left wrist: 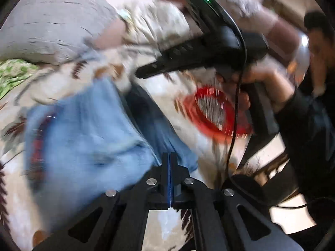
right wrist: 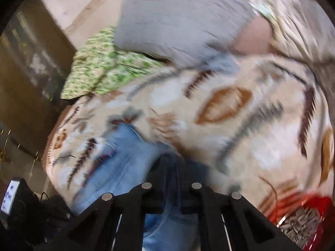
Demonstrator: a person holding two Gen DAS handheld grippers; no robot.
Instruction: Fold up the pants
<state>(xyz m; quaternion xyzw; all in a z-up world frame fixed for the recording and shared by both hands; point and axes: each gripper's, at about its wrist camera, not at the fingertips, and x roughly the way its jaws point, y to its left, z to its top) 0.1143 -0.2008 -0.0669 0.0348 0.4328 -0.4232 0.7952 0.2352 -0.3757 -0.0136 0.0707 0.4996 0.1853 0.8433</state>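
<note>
The left gripper [left wrist: 170, 159] is sitting at 6 o'clock in its own view with its fingers pressed flat together, and whether any cloth is caught between them cannot be told; the light blue jeans [left wrist: 83, 133] are lying bunched just beyond it toward 9 o'clock on the feather-patterned blanket [left wrist: 209, 179]. The right gripper [right wrist: 170, 163] is reaching over the jeans [right wrist: 125, 159], its finger state lost in blur. Farther off, a red basket [left wrist: 215, 113] is resting toward 3 o'clock and a grey pillow [left wrist: 52, 25] toward 11 o'clock.
</note>
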